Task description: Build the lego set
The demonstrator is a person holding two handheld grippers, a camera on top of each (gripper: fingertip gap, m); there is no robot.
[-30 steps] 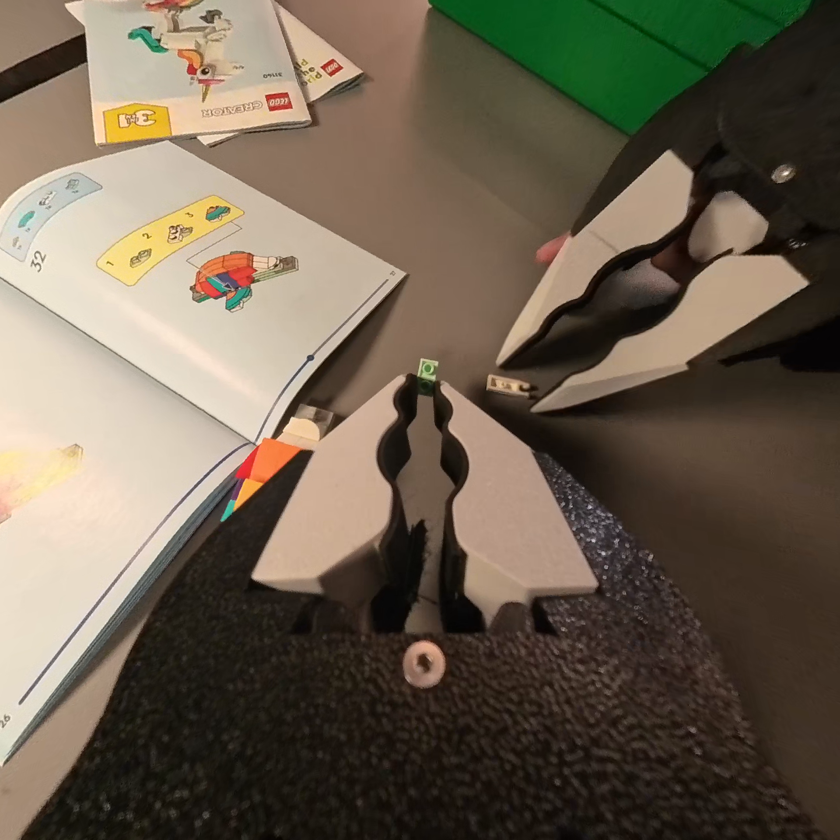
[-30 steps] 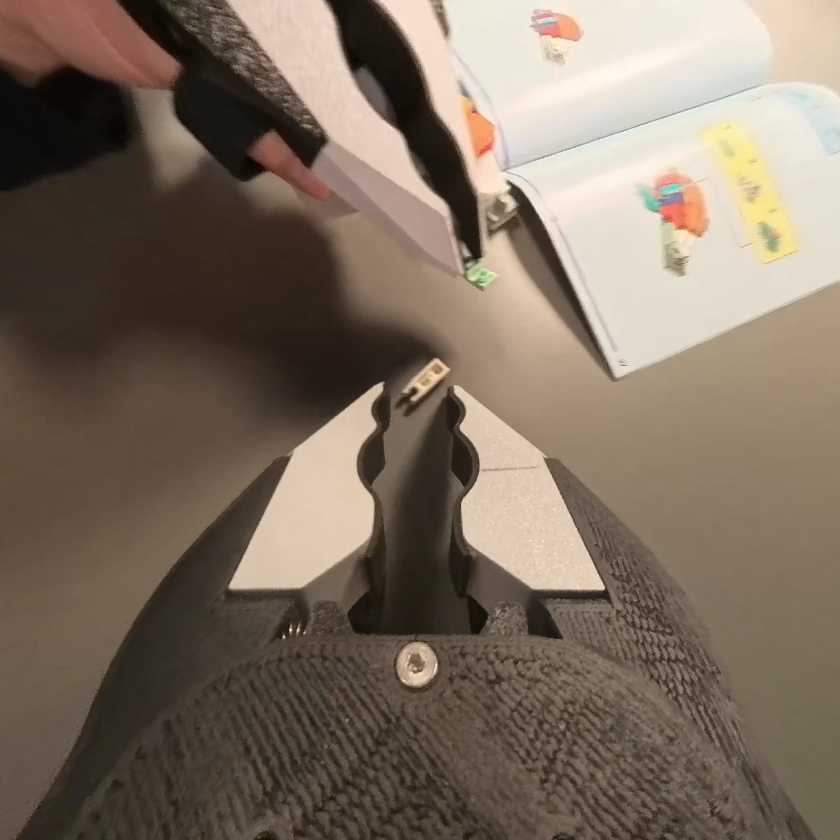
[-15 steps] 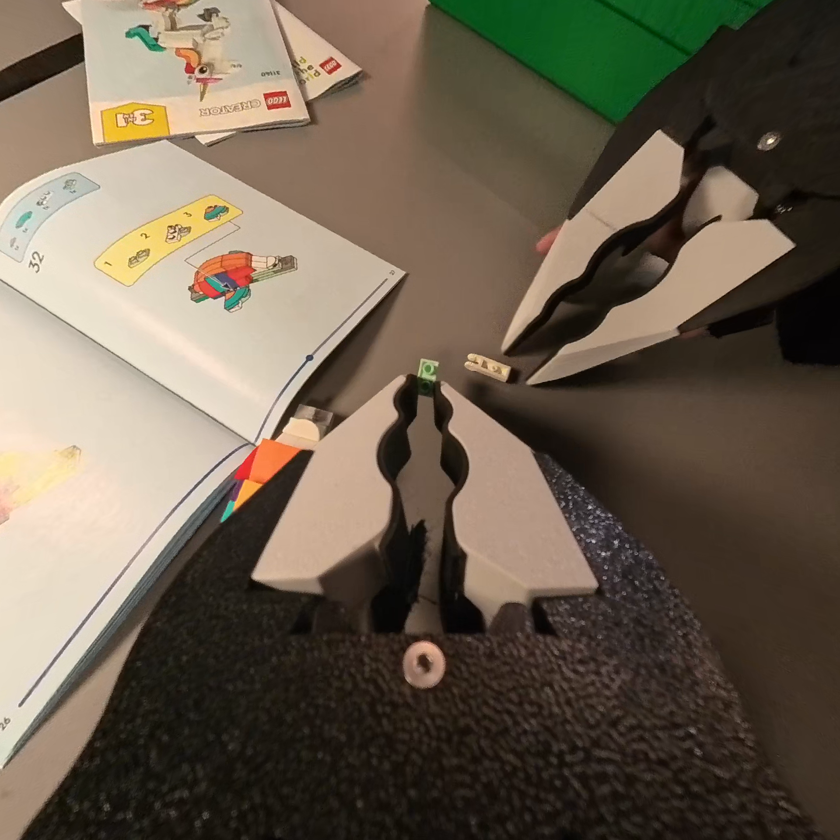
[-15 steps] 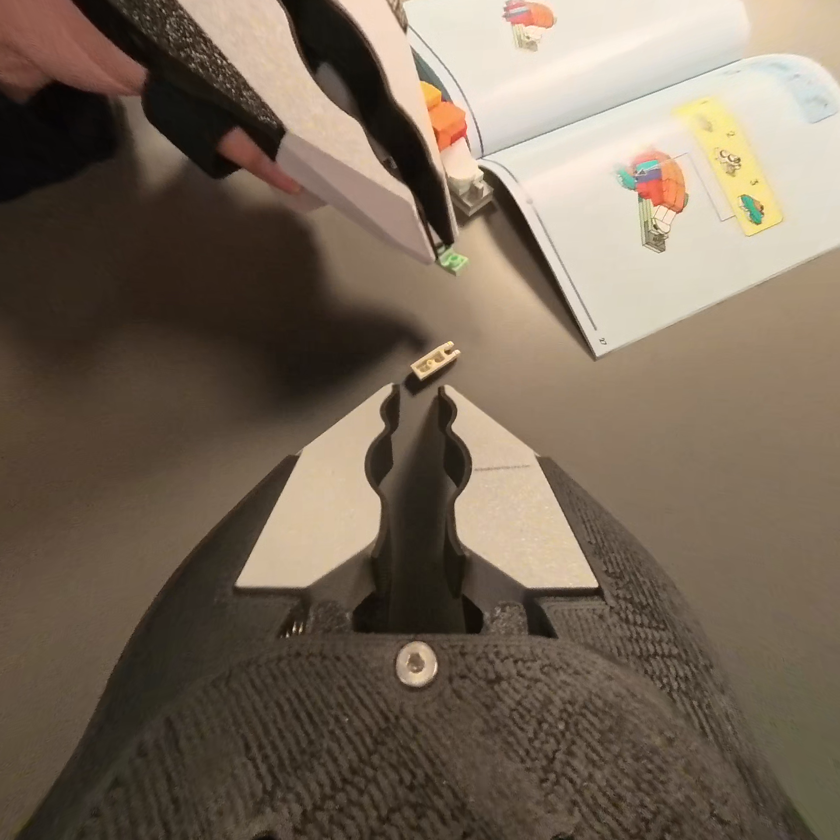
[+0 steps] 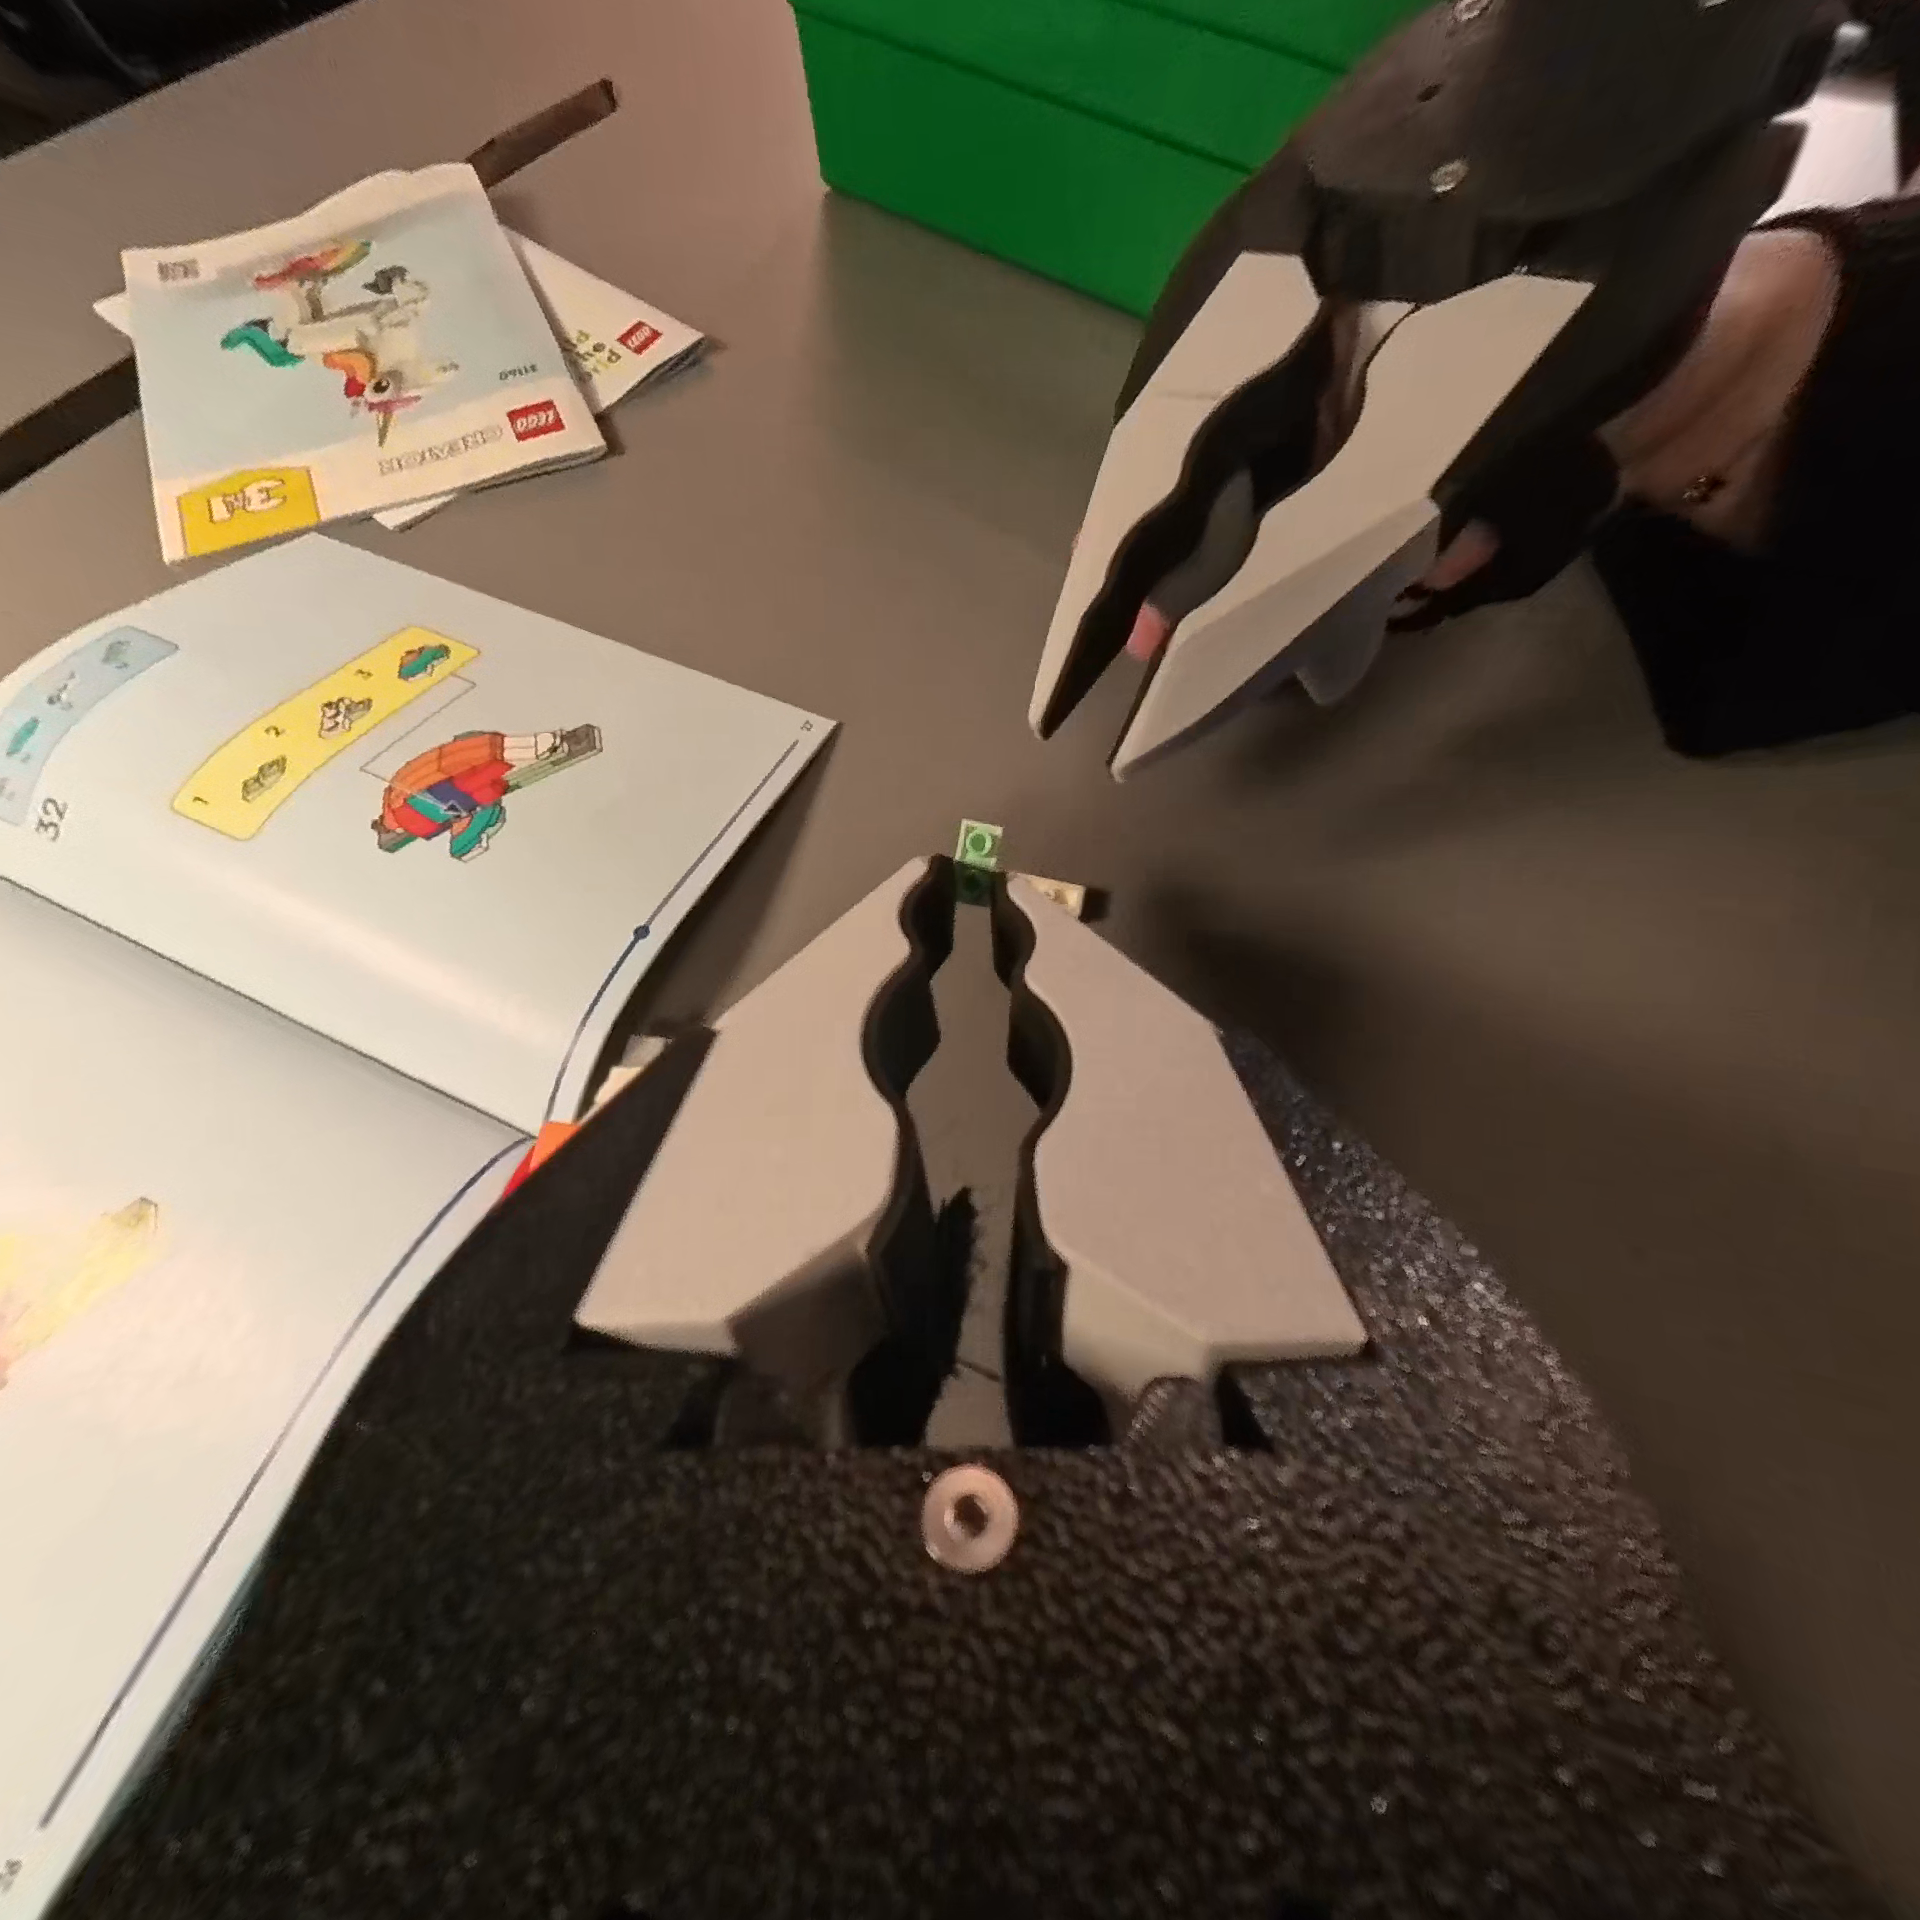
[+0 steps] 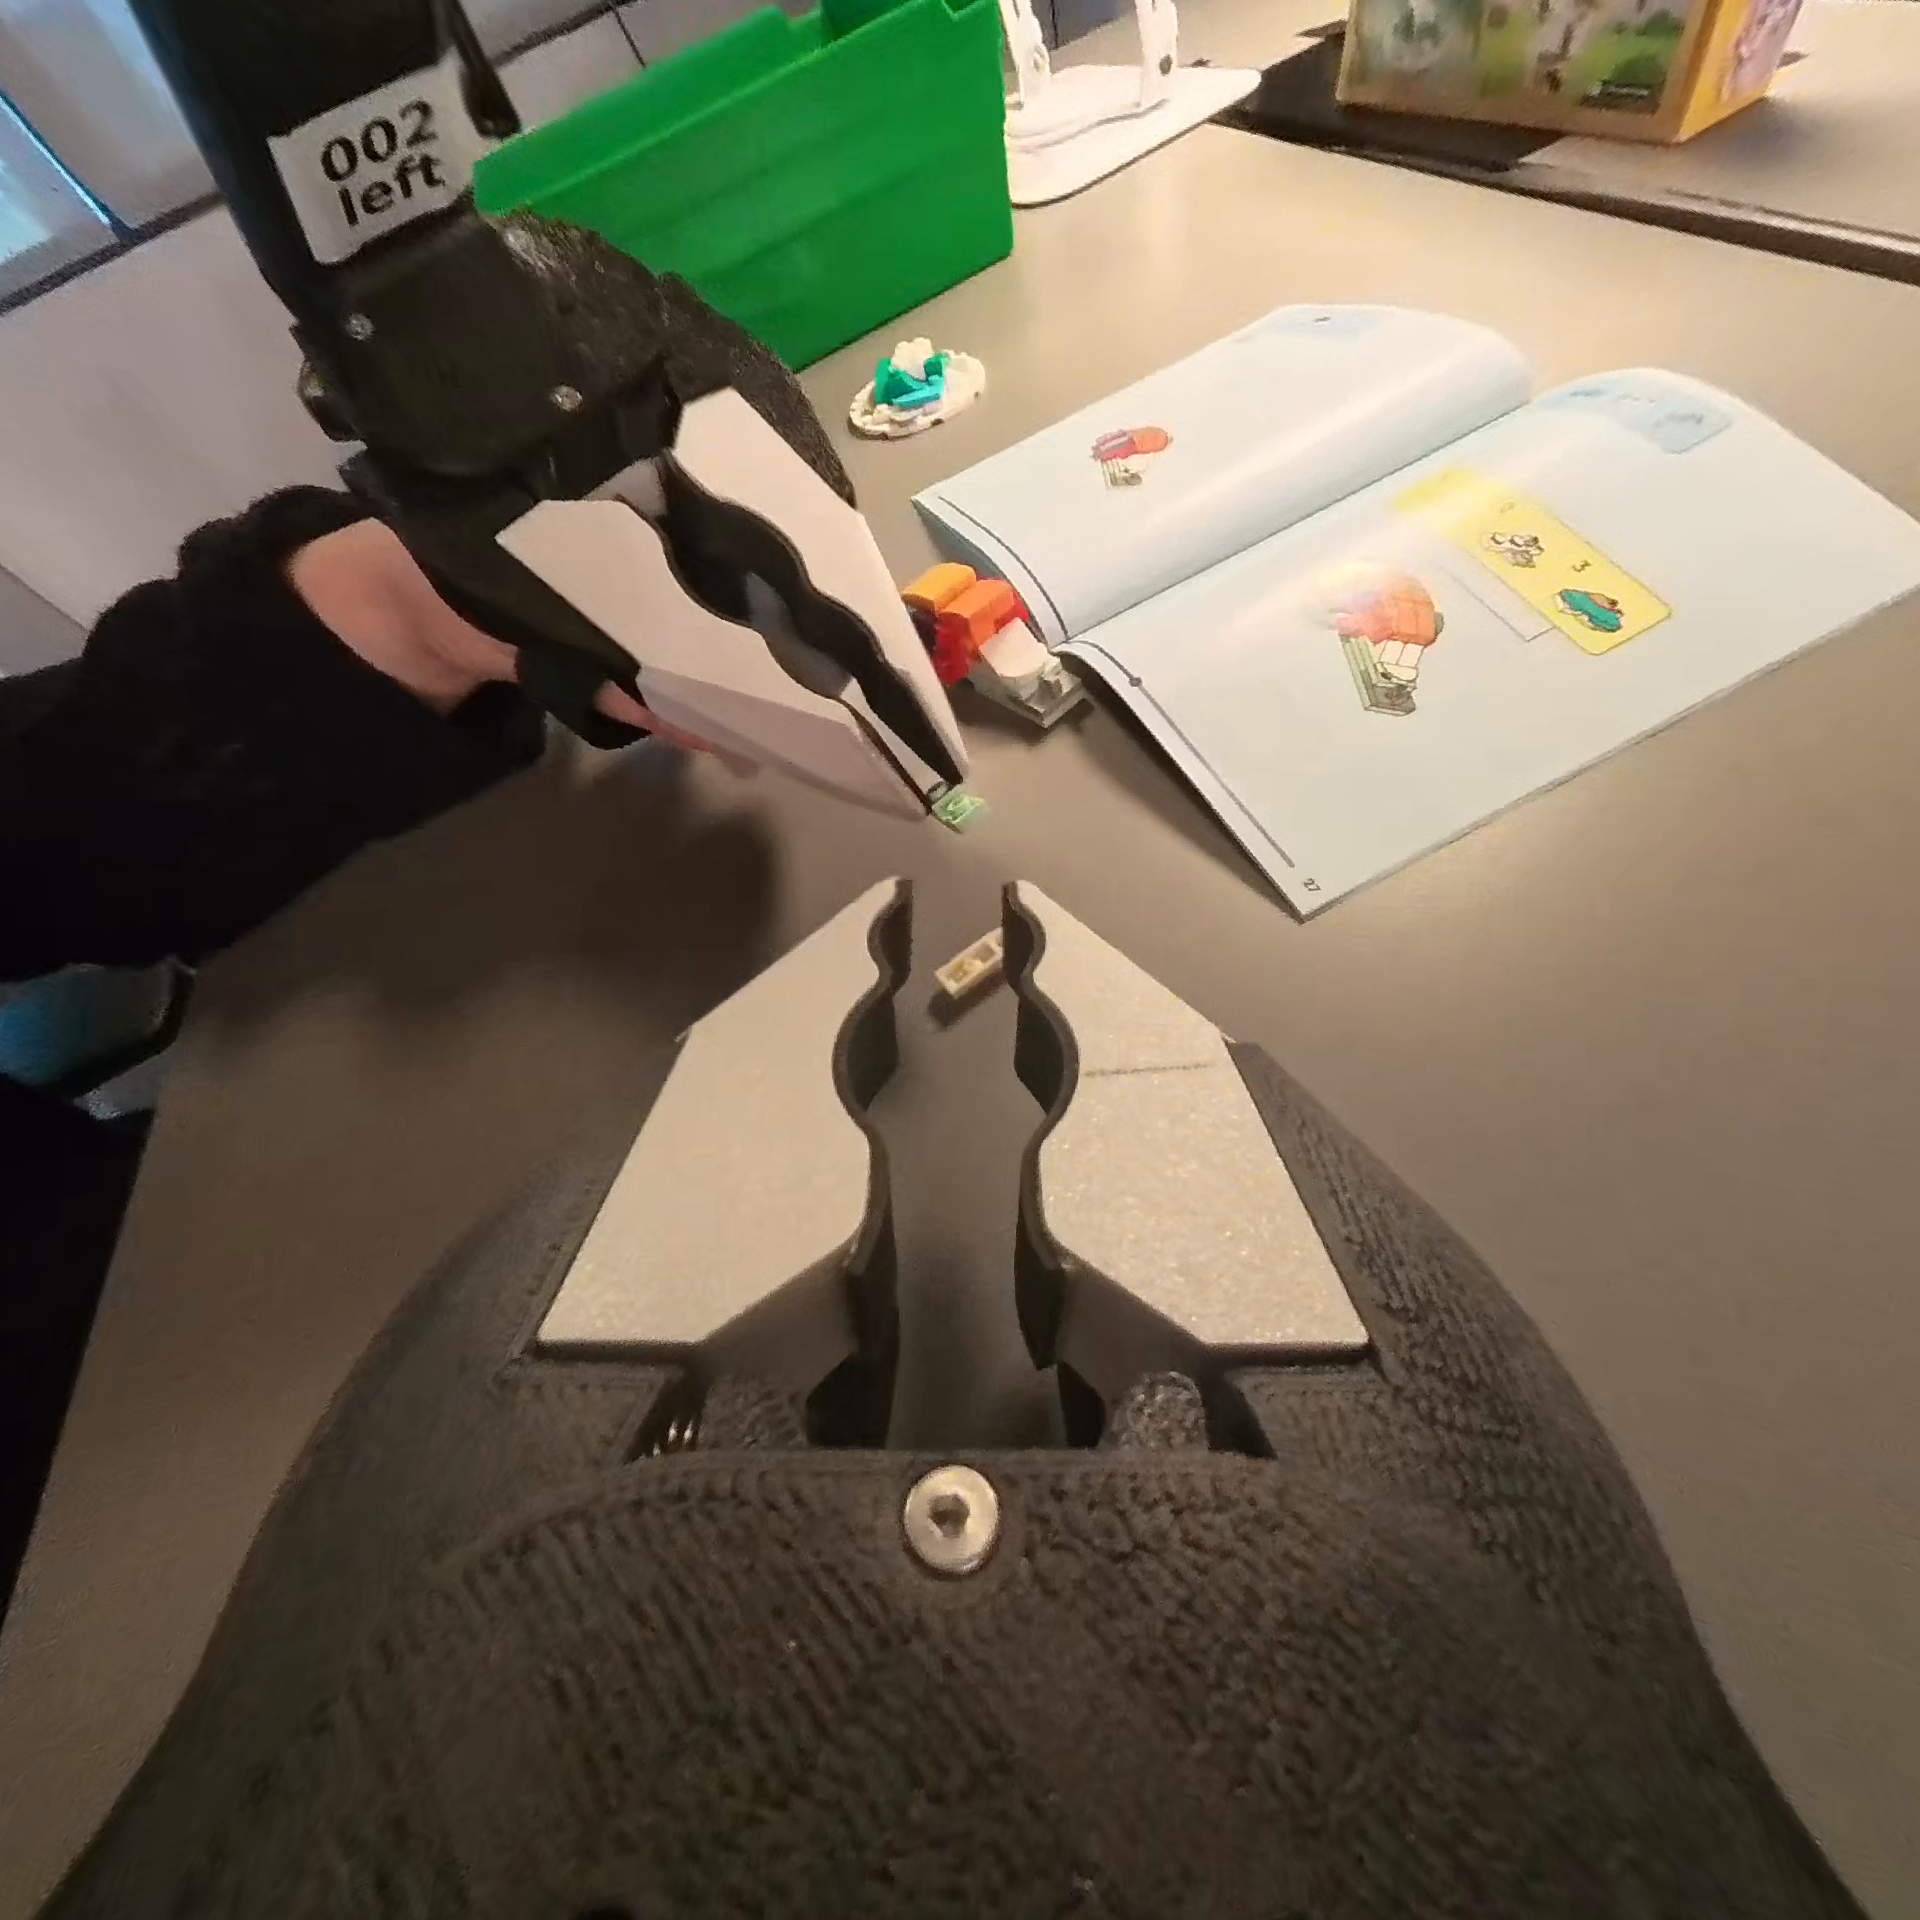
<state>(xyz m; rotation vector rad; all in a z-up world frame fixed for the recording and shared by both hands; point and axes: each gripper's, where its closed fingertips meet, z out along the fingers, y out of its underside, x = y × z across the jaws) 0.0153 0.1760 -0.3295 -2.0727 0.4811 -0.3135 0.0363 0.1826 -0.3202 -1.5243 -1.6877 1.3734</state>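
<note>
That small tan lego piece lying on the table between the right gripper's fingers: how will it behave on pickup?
The tan piece looks rigid and very light. It lies flat and low on the smooth table, so it may skid rather than roll. The right gripper is open around it; a pinch off-centre could flick it.

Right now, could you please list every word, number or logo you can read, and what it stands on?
I will not copy writing; these bear it.
White label on the handle of the left claw: short print.
Closed booklet cover: logo, title, number.
Open booklet: step and page numbers.
Cardboard box: too blurred.
</note>
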